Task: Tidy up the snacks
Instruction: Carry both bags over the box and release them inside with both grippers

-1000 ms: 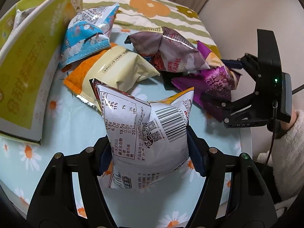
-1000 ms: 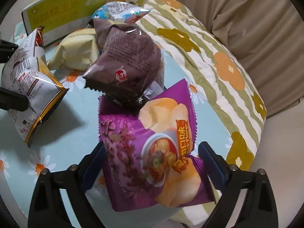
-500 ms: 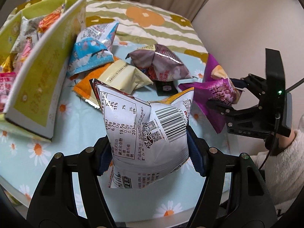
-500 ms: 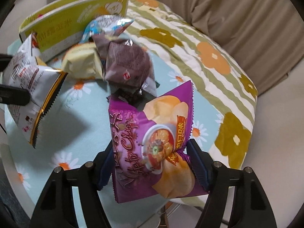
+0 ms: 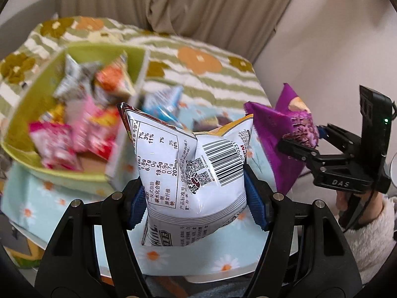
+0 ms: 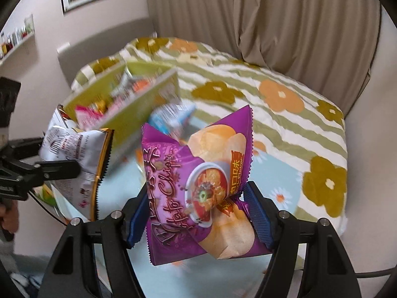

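- Left gripper [image 5: 196, 198] clamps the crinkled white foil snack bag [image 5: 193, 168] between its blue pads, clear of the daisy-print table [image 5: 223, 260].
- Right gripper [image 6: 198, 213] pinches the purple potato-chip bag [image 6: 196, 181], also held aloft.
- Far left, a blurred yellow-green cardboard box [image 5: 32, 94] holds assorted packets.

We count two tongs, the left tongs [image 5: 196, 198] and the right tongs [image 6: 198, 213]. Each pair carries one bag: one white snack bag [image 5: 193, 171] and one purple chip bag [image 6: 198, 186]. We see one green box [image 5: 27, 109] of blurred packets, too smeared to count, and one blue packet [image 5: 161, 106] beside it.
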`<state>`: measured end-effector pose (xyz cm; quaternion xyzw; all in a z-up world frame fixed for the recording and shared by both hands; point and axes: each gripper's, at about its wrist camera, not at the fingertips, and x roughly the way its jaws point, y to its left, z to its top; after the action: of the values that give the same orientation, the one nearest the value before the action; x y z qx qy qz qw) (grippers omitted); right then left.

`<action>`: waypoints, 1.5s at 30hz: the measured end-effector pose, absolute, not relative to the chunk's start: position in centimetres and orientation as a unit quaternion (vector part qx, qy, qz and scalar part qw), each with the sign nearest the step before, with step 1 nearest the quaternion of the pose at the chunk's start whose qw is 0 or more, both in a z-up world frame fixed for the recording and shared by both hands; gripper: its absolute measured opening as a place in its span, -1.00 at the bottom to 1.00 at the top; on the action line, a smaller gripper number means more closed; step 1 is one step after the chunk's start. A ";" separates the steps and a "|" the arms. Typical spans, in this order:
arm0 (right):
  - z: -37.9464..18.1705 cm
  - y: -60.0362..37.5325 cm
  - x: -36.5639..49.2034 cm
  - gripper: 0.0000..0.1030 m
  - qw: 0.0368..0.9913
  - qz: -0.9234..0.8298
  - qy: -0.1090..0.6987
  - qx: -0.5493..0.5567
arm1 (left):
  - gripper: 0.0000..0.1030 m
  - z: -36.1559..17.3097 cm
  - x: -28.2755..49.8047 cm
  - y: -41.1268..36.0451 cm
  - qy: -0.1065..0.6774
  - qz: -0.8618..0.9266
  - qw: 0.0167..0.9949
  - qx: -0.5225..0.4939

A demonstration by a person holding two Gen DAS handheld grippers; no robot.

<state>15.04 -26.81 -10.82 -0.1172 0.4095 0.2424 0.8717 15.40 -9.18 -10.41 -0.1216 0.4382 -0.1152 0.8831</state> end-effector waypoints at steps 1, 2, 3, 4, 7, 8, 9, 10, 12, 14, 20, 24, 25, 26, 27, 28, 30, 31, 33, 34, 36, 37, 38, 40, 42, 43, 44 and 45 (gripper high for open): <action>-9.8 -25.8 15.0 0.32 0.878 0.238 0.401 -0.108 | 0.27 -9.4 15.4 -7.9 0.432 -0.112 0.887 -0.121; -9.1 -25.2 15.0 0.32 0.882 0.235 0.395 -0.101 | 0.27 -8.7 15.4 -7.0 0.426 -0.109 0.890 -0.121; -8.3 -24.5 14.9 0.32 0.886 0.235 0.389 -0.093 | 0.27 -7.8 15.6 -5.7 0.420 -0.105 0.894 -0.119; -7.6 -23.7 14.9 0.32 0.889 0.237 0.382 -0.084 | 0.27 -7.3 15.8 -4.9 0.417 -0.102 0.896 -0.118; -5.7 -21.0 15.2 0.32 0.897 0.247 0.361 -0.066 | 0.27 -5.9 16.8 -1.9 0.410 -0.091 0.900 -0.118; -5.2 -19.8 15.3 0.32 0.899 0.246 0.357 -0.063 | 0.27 -5.6 17.1 -0.8 0.409 -0.089 0.900 -0.119; -4.9 -18.8 15.5 0.32 0.901 0.246 0.353 -0.060 | 0.27 -5.4 17.5 0.1 0.408 -0.086 0.901 -0.120; -4.6 -17.8 15.7 0.32 0.901 0.247 0.351 -0.057 | 0.27 -5.2 17.9 1.2 0.408 -0.084 0.901 -0.120; -4.0 -15.7 16.2 0.32 0.903 0.250 0.346 -0.048 | 0.27 -5.0 19.0 3.4 0.407 -0.082 0.901 -0.123; -3.7 -13.5 16.8 0.32 0.903 0.255 0.344 -0.043 | 0.27 -5.2 20.3 5.1 0.411 -0.081 0.900 -0.125; -4.6 -8.0 19.8 0.32 0.900 0.236 0.366 -0.020 | 0.27 -6.7 24.5 9.9 0.425 -0.083 0.890 -0.142; -5.6 -6.1 21.6 0.32 0.899 0.210 0.385 -0.002 | 0.27 -8.2 27.7 12.3 0.437 -0.088 0.883 -0.144; -5.8 -5.9 21.9 0.32 0.899 0.205 0.387 0.001 | 0.27 -8.7 28.5 12.7 0.443 -0.091 0.880 -0.145; -6.1 -5.5 22.3 0.32 0.898 0.198 0.392 0.004 | 0.27 -9.3 29.4 13.2 0.448 -0.094 0.878 -0.144; -6.3 -5.1 22.6 0.32 0.898 0.193 0.396 0.006 | 0.31 -9.8 30.3 13.6 0.452 -0.091 0.876 -0.142; -6.6 -4.8 22.8 0.32 0.898 0.186 0.400 0.008 | 0.43 -10.2 30.7 13.8 0.455 -0.088 0.875 -0.141; -7.4 -4.3 23.4 0.32 0.895 0.176 0.409 0.012 | 0.71 -11.3 31.7 14.5 0.462 -0.090 0.870 -0.147; -7.7 -4.1 23.6 0.32 0.894 0.171 0.414 0.014 | 0.86 -11.7 32.0 14.7 0.466 -0.090 0.868 -0.150; -8.2 -3.5 24.1 0.32 0.891 0.164 0.423 0.014 | 0.88 -12.3 32.3 15.1 0.471 -0.092 0.864 -0.153; -8.4 -3.3 24.2 0.32 0.890 0.161 0.427 0.015 | 0.88 -12.6 32.4 15.2 0.474 -0.093 0.862 -0.152; -8.9 -3.1 24.3 0.32 0.887 0.157 0.433 0.015 | 0.88 -13.0 32.2 15.2 0.479 -0.092 0.861 -0.145; -9.0 -3.1 24.3 0.32 0.886 0.156 0.436 0.016 | 0.88 -13.1 32.0 15.2 0.482 -0.091 0.860 -0.141; -9.2 -3.0 24.4 0.32 0.885 0.155 0.439 0.017 | 0.88 -13.2 31.7 15.2 0.483 -0.090 0.860 -0.138; -9.4 -2.9 24.3 0.32 0.882 0.154 0.444 0.017 | 0.88 -13.1 30.9 15.4 0.483 -0.087 0.861 -0.135; -9.3 -2.8 24.2 0.32 0.881 0.158 0.446 0.016 | 0.88 -12.8 29.9 15.7 0.479 -0.081 0.863 -0.135; -9.3 -2.7 24.1 0.32 0.880 0.160 0.447 0.015 | 0.88 -12.6 29.5 15.7 0.478 -0.078 0.865 -0.134; -9.2 -2.6 24.0 0.33 0.879 0.165 0.447 0.014 | 0.88 -12.4 28.9 15.8 0.476 -0.072 0.866 -0.132; -9.1 -2.4 24.0 0.33 0.878 0.171 0.448 0.013 | 0.88 -12.1 28.4 15.9 0.474 -0.067 0.868 -0.130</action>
<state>23.98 -2.44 -9.08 0.0131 0.4478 0.1711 0.8775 28.37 15.94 -12.13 -0.1299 0.4741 -0.0665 0.8683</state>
